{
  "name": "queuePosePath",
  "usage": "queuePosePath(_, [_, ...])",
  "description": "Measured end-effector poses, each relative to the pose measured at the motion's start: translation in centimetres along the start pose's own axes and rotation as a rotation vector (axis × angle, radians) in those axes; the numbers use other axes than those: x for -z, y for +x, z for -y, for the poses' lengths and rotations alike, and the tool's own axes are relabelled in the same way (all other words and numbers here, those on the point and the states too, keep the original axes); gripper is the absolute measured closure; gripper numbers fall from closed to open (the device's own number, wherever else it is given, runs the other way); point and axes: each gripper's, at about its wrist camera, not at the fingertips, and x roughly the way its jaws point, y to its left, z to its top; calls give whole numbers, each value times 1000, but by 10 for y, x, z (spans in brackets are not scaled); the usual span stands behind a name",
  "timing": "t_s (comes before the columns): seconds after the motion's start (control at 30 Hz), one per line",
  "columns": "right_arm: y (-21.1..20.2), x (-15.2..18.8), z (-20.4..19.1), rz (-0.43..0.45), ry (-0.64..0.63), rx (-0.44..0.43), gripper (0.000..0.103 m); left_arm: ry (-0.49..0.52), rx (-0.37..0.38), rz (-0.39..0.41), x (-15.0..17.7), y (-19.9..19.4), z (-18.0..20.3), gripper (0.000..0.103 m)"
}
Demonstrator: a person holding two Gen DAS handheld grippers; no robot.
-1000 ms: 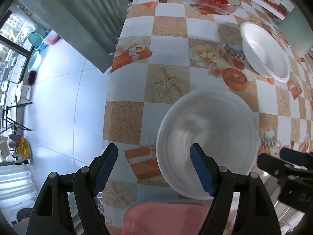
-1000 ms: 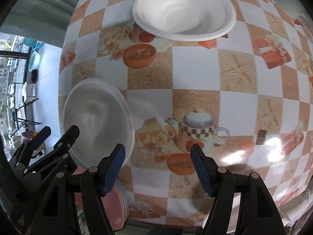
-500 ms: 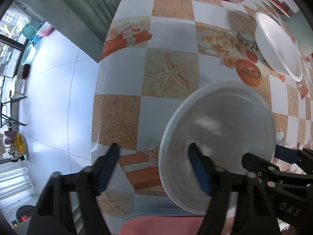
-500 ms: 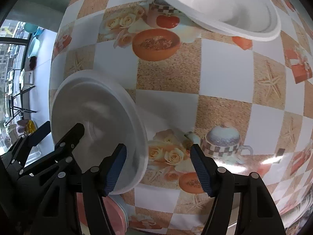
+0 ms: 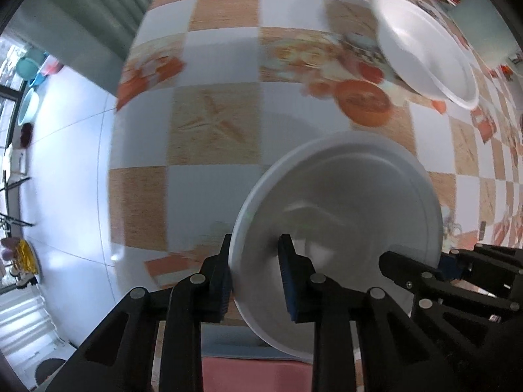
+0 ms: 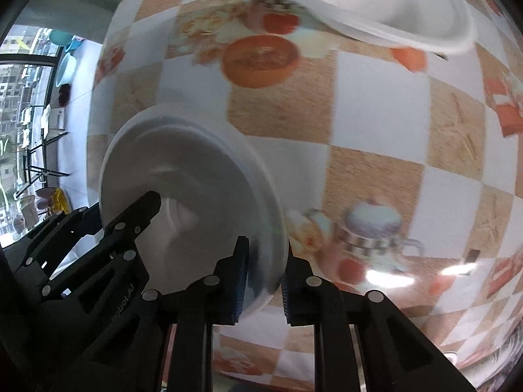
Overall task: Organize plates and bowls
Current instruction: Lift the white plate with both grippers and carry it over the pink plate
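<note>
Now both claws have just closed on the near white foam plate (image 5: 343, 209); left claw (image 5: 255, 277) and right claw (image 6: 261, 274) pinch opposite rims; next, I judge, a level lift toward the far white foam bowl (image 5: 425, 52).

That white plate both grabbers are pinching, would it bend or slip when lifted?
The white plate looks like thin foam, so probably very light. Held at opposite rims by the left gripper and right gripper, it may flex slightly. Its matte rim likely resists slipping.

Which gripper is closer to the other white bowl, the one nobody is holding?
Right. The right gripper pinches the near bowl's rim on the side facing the far white bowl; the left gripper pinches the opposite rim.
</note>
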Motion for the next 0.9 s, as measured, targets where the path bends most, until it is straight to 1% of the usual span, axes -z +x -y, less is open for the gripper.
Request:
queuePosePath(0.23, [-13, 10, 56, -4, 72, 33, 84, 70, 30, -8, -1, 1, 52, 75])
queuePosePath(0.43, [-21, 21, 98, 0, 120, 33, 84, 87, 31, -9, -4, -1, 88, 75])
queuePosePath(0.73, [-30, 32, 141, 3, 170, 39, 84, 139, 34, -9, -15, -3, 120, 75])
queuePosePath(0.9, [-36, 34, 163, 4, 193, 30, 84, 161, 30, -1, -10, -9, 139, 74])
